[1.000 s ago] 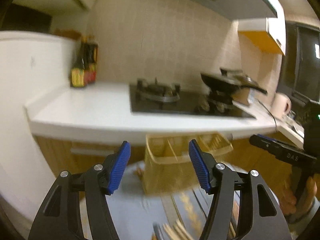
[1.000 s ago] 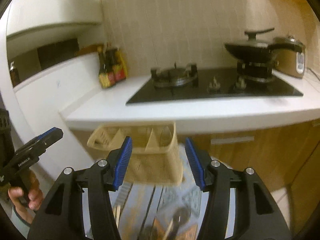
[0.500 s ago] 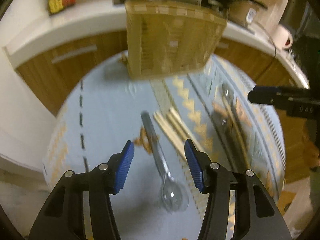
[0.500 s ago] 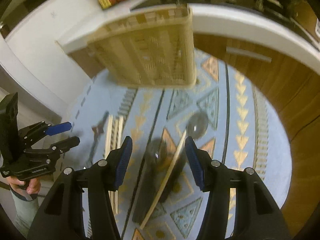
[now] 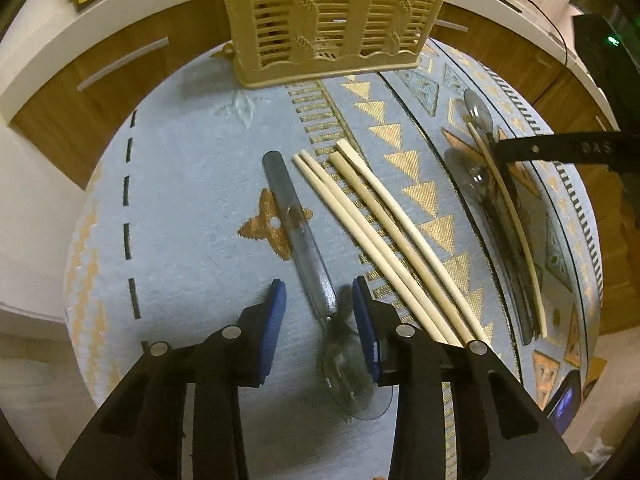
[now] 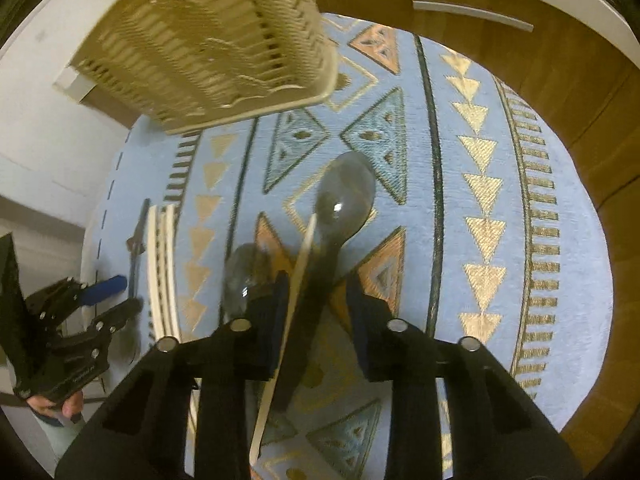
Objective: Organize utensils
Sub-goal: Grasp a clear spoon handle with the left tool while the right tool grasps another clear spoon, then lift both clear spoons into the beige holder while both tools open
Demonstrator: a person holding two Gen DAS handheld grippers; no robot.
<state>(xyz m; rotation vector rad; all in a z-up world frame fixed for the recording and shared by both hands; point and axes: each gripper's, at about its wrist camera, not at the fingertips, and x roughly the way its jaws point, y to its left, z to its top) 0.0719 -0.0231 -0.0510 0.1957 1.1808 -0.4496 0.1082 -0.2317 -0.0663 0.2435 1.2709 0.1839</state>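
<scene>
Down over the patterned blue tabletop [image 5: 180,200], the left hand-held gripper [image 5: 318,312] points steeply at a clear plastic spoon [image 5: 304,248]. Its jaws have just been closing, and the spoon's neck lies between the blue pads [image 5: 276,320], which stand a little apart from it on both sides, so nothing is gripped. Just right of that spoon lie four pale chopsticks [image 5: 384,232], roughly parallel. The beige slatted utensil basket [image 5: 336,16] stands at the far edge of the cloth. The right hand-held gripper [image 6: 318,284] hangs over a dark translucent spoon [image 6: 344,196] and a single chopstick [image 6: 296,288] lying across it; its jaws have just been closing too, with both pieces between them, but whether the pads press on them I cannot tell. A second dark spoon [image 6: 244,272] sits just left of its left finger.
</scene>
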